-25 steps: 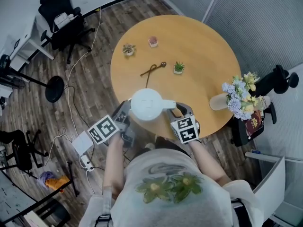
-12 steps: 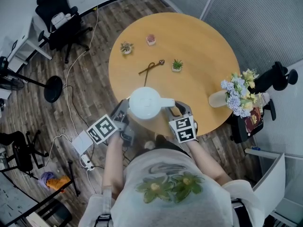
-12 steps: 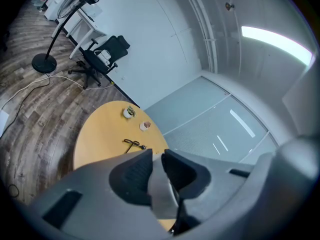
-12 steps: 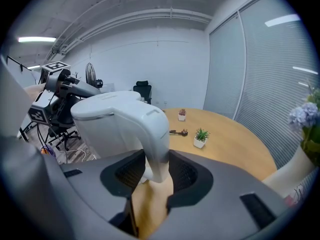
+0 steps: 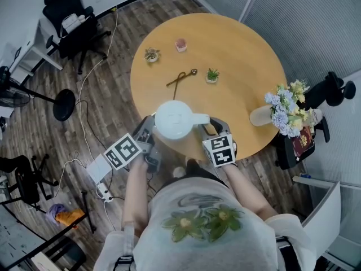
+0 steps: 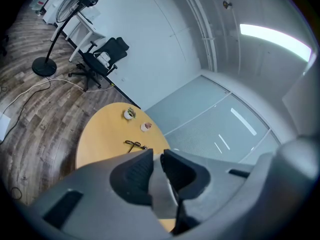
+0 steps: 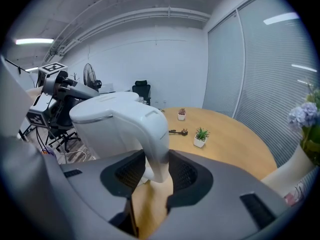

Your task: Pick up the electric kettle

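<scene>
Your right gripper (image 7: 156,176) has its fingers (image 7: 131,173) clamped on the handle (image 7: 156,134) of the white kettle (image 5: 175,119). The handle juts toward your right, and the kettle stands upright at the near edge of the table (image 5: 242,49). Your left gripper (image 6: 156,174) is closing its fingers on a thin pale strip, seemingly the kettle's other side. The kettle's underside is hidden, so contact with the table is unclear. The only print is the black squares on each marker cube (image 5: 123,152).
</scene>
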